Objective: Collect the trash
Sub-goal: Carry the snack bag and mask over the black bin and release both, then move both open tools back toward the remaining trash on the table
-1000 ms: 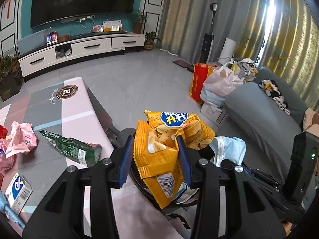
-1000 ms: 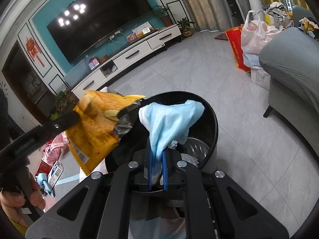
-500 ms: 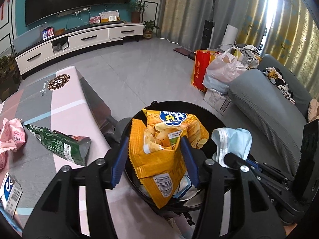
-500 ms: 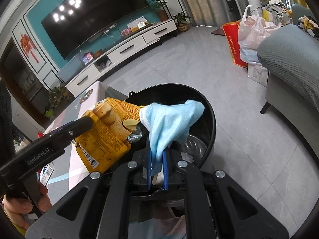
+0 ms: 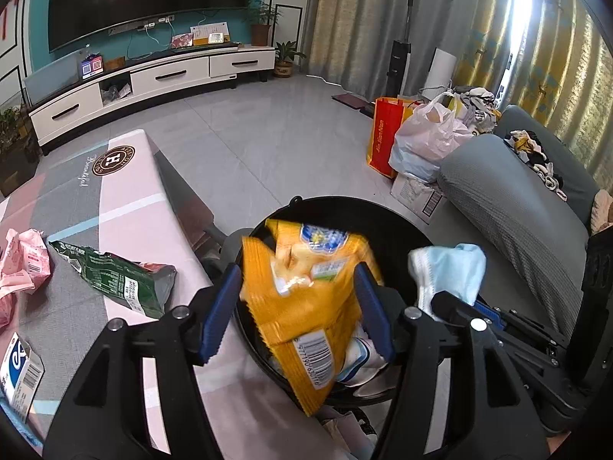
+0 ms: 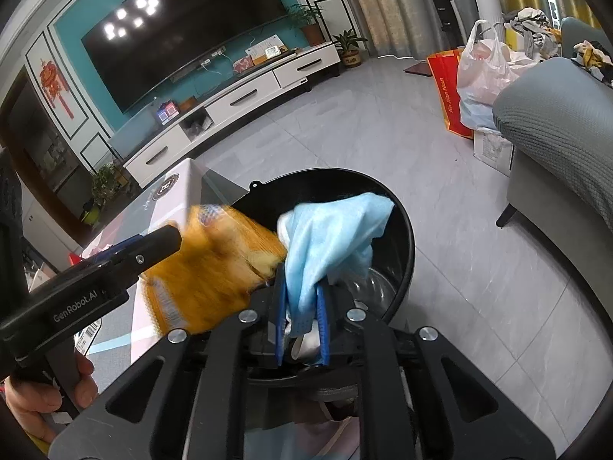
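Note:
A yellow chip bag [image 5: 306,299] hangs blurred between the spread fingers of my left gripper [image 5: 297,312], over the round black trash bin [image 5: 387,222]. It also shows blurred in the right wrist view [image 6: 214,268]. My right gripper [image 6: 302,306] is shut on a light blue face mask [image 6: 329,245], held above the bin [image 6: 402,230]. The mask also shows in the left wrist view [image 5: 448,272]. Some pale trash lies inside the bin.
A pink and grey table [image 5: 126,199] stands left of the bin with a green snack bag [image 5: 115,276], pink wrappers [image 5: 23,264] and a small white box [image 5: 19,372]. A grey sofa [image 5: 509,207] and shopping bags [image 5: 417,142] are to the right.
My left gripper has opened wide and the yellow chip bag is slipping down toward the bin. My right gripper has stayed shut on the mask over the bin.

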The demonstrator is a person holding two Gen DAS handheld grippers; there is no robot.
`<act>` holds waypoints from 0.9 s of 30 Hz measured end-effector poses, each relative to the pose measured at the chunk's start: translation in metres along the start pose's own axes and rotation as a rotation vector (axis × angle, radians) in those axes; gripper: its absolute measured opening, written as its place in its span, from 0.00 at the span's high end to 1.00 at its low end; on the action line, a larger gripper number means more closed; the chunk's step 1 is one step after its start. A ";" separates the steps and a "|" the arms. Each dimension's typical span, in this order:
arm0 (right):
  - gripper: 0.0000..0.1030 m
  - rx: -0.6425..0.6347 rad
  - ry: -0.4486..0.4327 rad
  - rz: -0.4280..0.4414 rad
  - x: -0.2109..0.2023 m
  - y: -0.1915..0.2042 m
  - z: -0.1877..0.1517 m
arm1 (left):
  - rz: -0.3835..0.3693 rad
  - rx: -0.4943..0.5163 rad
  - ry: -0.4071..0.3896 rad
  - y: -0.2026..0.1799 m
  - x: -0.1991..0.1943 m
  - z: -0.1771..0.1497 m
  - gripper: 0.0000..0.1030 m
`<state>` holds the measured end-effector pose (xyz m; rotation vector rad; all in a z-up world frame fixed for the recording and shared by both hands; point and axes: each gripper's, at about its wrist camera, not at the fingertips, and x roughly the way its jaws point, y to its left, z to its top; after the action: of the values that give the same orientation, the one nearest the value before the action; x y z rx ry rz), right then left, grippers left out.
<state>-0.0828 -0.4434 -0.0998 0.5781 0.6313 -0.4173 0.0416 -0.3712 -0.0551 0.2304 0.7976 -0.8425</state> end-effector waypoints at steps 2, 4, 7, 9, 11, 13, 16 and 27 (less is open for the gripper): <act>0.80 -0.002 -0.002 -0.001 -0.001 0.000 0.001 | 0.001 0.000 -0.004 -0.001 -0.003 0.000 0.39; 0.75 -0.003 -0.005 -0.002 -0.002 -0.001 0.001 | -0.001 -0.001 -0.007 -0.001 -0.005 0.001 0.38; 0.66 -0.003 -0.007 0.000 -0.004 0.000 0.002 | 0.000 -0.005 -0.014 0.001 -0.011 0.001 0.35; 0.61 -0.002 -0.009 0.005 -0.005 0.000 0.003 | 0.002 -0.011 -0.020 0.003 -0.017 -0.001 0.33; 0.56 -0.001 -0.012 0.012 -0.008 0.001 0.003 | 0.004 -0.017 -0.024 0.006 -0.022 -0.002 0.31; 0.51 0.007 -0.011 0.018 -0.012 0.000 0.002 | 0.011 -0.027 -0.027 0.011 -0.029 -0.005 0.30; 0.47 0.017 -0.008 0.025 -0.018 0.000 0.001 | 0.024 -0.048 -0.025 0.020 -0.041 -0.010 0.26; 0.35 -0.021 0.030 0.061 -0.037 0.020 -0.013 | 0.112 -0.133 0.023 0.065 -0.103 -0.072 0.15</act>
<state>-0.1050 -0.4127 -0.0768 0.5834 0.6447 -0.3448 0.0091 -0.2345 -0.0399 0.1654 0.8510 -0.6802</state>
